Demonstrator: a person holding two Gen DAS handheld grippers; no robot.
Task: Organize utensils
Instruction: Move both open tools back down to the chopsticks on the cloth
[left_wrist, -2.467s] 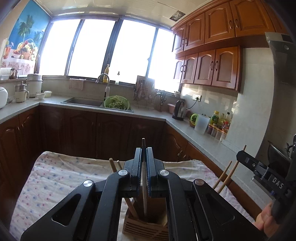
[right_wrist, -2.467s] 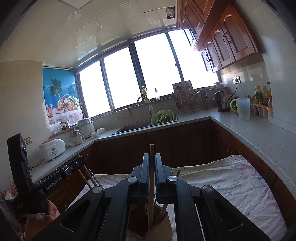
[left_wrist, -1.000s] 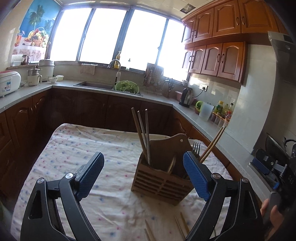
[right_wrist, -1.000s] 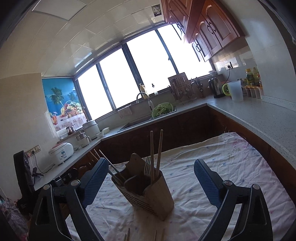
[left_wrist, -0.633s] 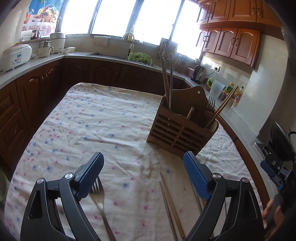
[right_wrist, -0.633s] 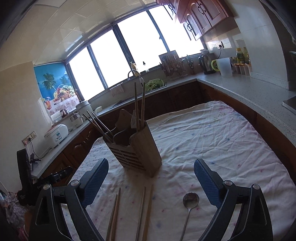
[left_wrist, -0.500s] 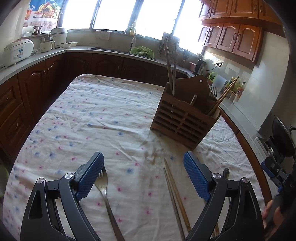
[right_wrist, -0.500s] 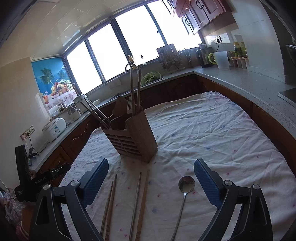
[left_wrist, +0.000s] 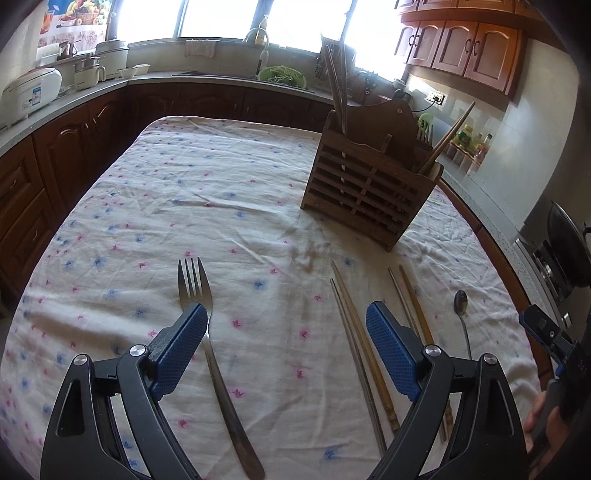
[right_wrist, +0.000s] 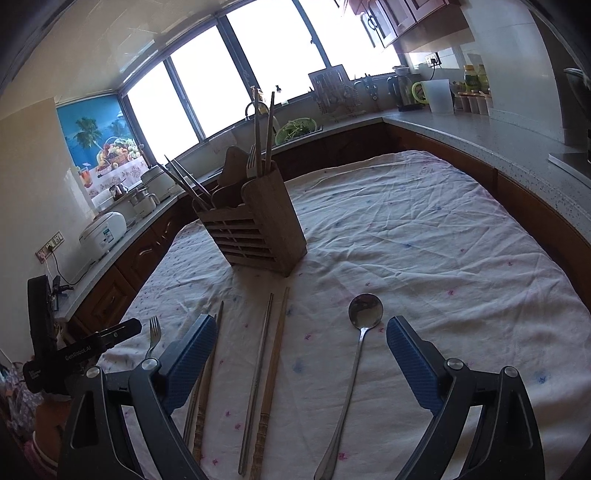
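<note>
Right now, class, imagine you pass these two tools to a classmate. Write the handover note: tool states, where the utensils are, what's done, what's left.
Left tool: open, empty, above the fork.
Right tool: open, empty, above the spoon.
Wooden holder stands upright on the tablecloth; it already holds chopsticks and a fork.
Left to do: fork, spoon and two pairs of chopsticks lie flat on the cloth in front of the holder. Put them in.

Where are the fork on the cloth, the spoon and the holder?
fork (left_wrist: 194, 282), left wrist view, on the neck just below the tines.
spoon (right_wrist: 365, 311), right wrist view, on the bowl.
holder (right_wrist: 255, 236), right wrist view, on the slatted front wall.
</note>
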